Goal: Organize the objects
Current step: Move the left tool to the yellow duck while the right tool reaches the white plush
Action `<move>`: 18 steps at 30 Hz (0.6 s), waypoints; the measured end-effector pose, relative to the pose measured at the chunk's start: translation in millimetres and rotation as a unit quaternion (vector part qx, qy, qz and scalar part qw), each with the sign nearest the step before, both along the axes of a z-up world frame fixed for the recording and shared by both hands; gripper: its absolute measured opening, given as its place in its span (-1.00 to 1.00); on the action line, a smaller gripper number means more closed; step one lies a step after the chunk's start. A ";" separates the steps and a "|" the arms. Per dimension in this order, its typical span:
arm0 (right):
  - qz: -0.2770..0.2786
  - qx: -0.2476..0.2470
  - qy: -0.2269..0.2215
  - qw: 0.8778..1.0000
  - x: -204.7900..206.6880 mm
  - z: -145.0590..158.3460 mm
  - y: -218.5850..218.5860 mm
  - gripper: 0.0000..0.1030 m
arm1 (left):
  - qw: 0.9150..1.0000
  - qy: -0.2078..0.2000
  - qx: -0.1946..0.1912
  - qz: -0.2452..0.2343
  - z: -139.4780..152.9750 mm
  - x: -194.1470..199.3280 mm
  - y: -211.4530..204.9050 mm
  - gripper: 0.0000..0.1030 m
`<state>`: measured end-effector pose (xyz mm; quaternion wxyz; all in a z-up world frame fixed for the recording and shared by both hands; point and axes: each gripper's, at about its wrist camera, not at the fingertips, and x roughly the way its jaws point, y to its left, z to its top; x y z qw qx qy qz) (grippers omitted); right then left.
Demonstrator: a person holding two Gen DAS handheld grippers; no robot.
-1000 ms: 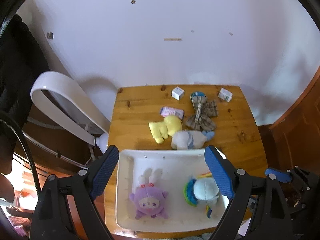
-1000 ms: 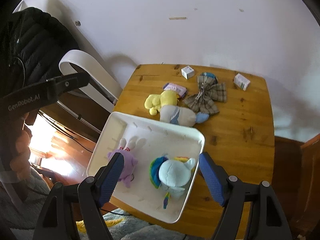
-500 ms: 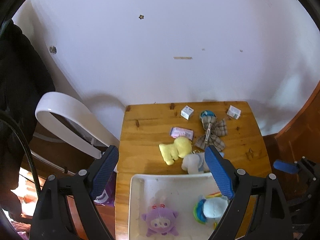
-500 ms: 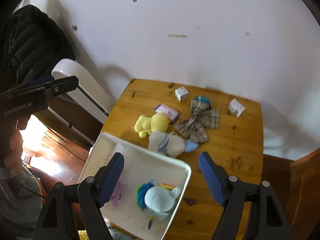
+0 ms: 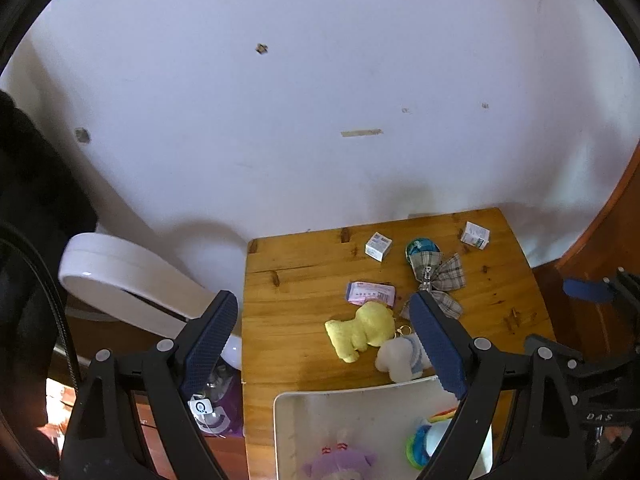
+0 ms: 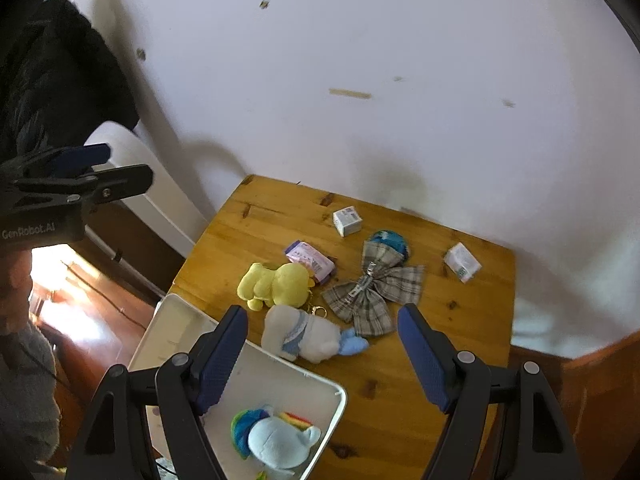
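A white tray (image 5: pixel 344 404) (image 6: pixel 176 320) sits at the near edge of a wooden table (image 5: pixel 296 280) (image 6: pixel 460 320). It holds a purple plush (image 5: pixel 340 466) and a pale blue rainbow-maned plush (image 6: pixel 276 440) (image 5: pixel 424 436). On the table lie a yellow plush (image 5: pixel 360 334) (image 6: pixel 276 284), a white and blue plush (image 6: pixel 308 334) (image 5: pixel 400 356), a plaid bow (image 6: pixel 372 292) (image 5: pixel 438 280), a pink packet (image 5: pixel 370 292) (image 6: pixel 308 260) and two small white boxes (image 5: pixel 378 245) (image 5: pixel 475 235). My left gripper (image 5: pixel 324 344) and right gripper (image 6: pixel 322 354) are open, empty and high above the table.
A white wall rises behind the table. A white curved appliance (image 5: pixel 120 272) stands to the left of the table. A teal round object (image 6: pixel 388 240) lies under the bow's top. Brown wood panelling (image 5: pixel 592 240) is on the right. A dark jacket (image 6: pixel 52 76) hangs at the left.
Both grippers have risen and pulled back from the tray, so the table looks smaller and lower in both views. Both stay open. The objects have not moved.
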<state>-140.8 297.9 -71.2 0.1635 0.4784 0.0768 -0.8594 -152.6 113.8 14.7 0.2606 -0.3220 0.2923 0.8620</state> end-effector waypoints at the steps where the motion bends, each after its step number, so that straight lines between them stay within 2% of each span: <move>1: 0.019 0.002 -0.004 1.000 -8.0 -8.4 -3.6 0.51 | 1.000 -0.009 -0.003 -0.004 -4.1 -6.2 3.1 0.74; 4: 0.061 0.012 -0.019 0.998 -23.4 -30.1 -12.5 0.51 | 0.999 -0.039 -0.019 -0.018 -21.9 -24.9 13.1 0.74; 6: 0.101 0.033 -0.038 0.994 -37.2 -55.8 -21.5 0.51 | 0.997 -0.058 -0.036 -0.032 -38.7 -36.3 19.8 0.74; 8: 0.118 0.044 -0.054 0.991 -43.9 -78.1 -26.6 0.52 | 0.994 -0.076 -0.062 -0.052 -60.4 -47.4 28.2 0.74; 12: 0.157 0.066 -0.098 0.981 -58.1 -123.6 -33.2 0.51 | 0.979 -0.117 -0.135 -0.095 -115.1 -66.3 42.0 0.74; 15: 0.175 0.085 -0.131 0.972 -70.7 -155.5 -33.7 0.51 | 0.969 -0.122 -0.184 -0.109 -150.4 -75.8 46.9 0.74; 18: 0.198 0.083 -0.161 0.963 -78.2 -173.5 -33.8 0.51 | 0.960 -0.130 -0.220 -0.112 -177.9 -86.5 48.7 0.74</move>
